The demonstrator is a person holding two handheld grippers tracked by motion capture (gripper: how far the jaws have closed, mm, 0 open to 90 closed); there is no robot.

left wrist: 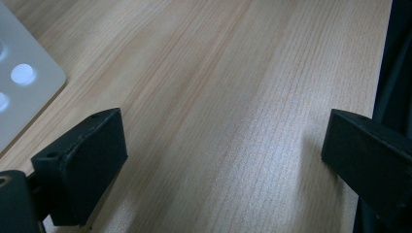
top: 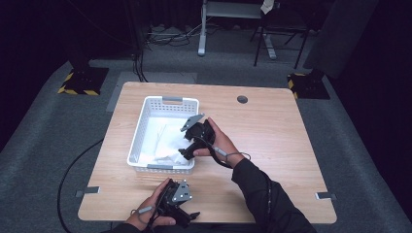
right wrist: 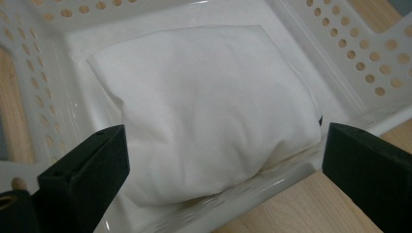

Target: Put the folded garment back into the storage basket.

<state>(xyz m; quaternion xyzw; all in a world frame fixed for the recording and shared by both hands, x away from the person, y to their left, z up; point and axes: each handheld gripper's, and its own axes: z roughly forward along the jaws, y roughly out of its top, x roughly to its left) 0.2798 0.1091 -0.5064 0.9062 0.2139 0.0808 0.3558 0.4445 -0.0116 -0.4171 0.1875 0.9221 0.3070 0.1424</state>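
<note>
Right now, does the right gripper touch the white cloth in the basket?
Apart. In the right gripper view, the right gripper has its jaws wide open, with the white cloth lying farther off in the basket, pressed by neither pad.

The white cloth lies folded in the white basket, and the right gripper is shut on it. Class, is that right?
Not quite. The right gripper view shows the right gripper open, its jaws apart and off the cloth. The cloth does lie folded in the basket.
</note>
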